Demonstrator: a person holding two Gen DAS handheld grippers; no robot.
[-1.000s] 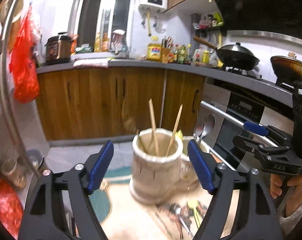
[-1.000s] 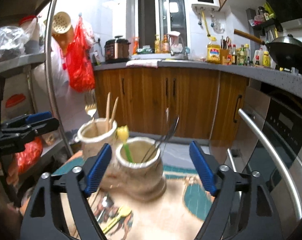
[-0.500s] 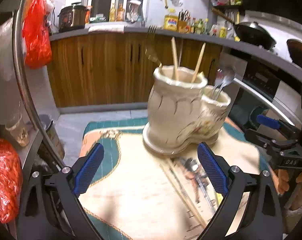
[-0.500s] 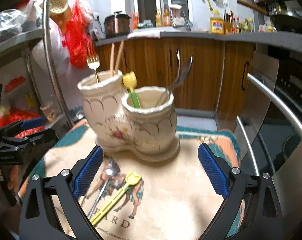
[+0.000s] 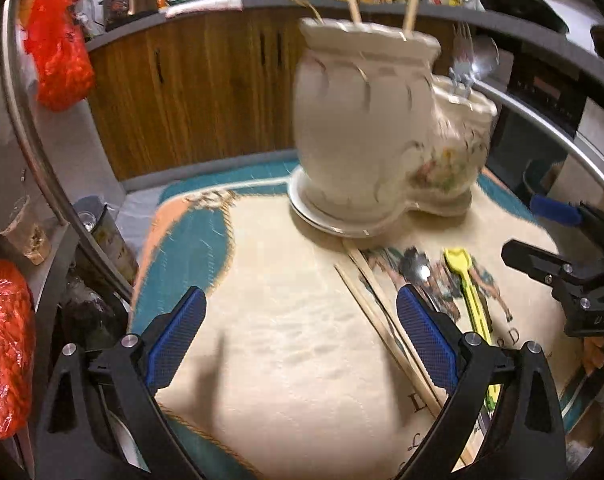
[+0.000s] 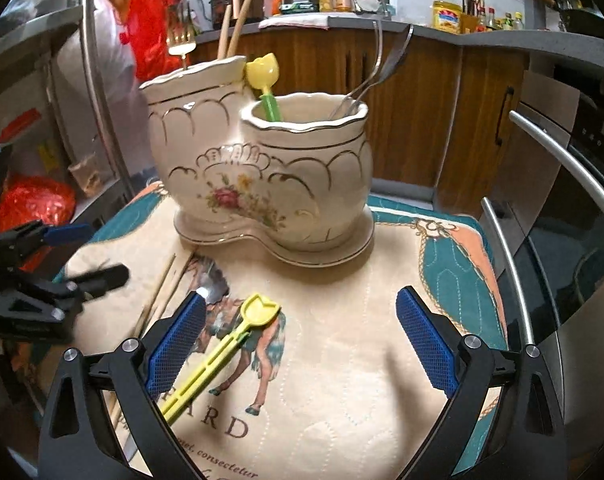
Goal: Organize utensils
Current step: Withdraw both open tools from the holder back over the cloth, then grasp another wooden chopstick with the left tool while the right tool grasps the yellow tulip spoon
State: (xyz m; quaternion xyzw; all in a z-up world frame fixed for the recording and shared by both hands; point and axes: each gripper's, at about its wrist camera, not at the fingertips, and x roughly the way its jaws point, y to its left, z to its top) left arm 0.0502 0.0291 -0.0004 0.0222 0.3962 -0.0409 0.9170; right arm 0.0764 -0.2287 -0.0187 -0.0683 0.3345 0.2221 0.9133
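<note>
A cream double-pot ceramic holder stands at the far side of a printed mat. Its taller pot holds chopsticks and a fork. Its shorter pot holds a yellow tulip utensil and metal spoons. On the mat lie a yellow tulip utensil, a metal spoon and a pair of chopsticks. My right gripper hangs open above the mat, its left finger by the yellow utensil. My left gripper is open and empty too, its right finger over the chopsticks.
Wooden cabinets under a cluttered counter stand behind. An oven with steel handles is on the right in the right wrist view. A metal rack pole and red bags stand left of the mat.
Both grippers have sunk and tilted down toward the mat, so the holder now sits higher in view and the loose utensils show between and beside the fingers. Both stood narrower a second ago.
</note>
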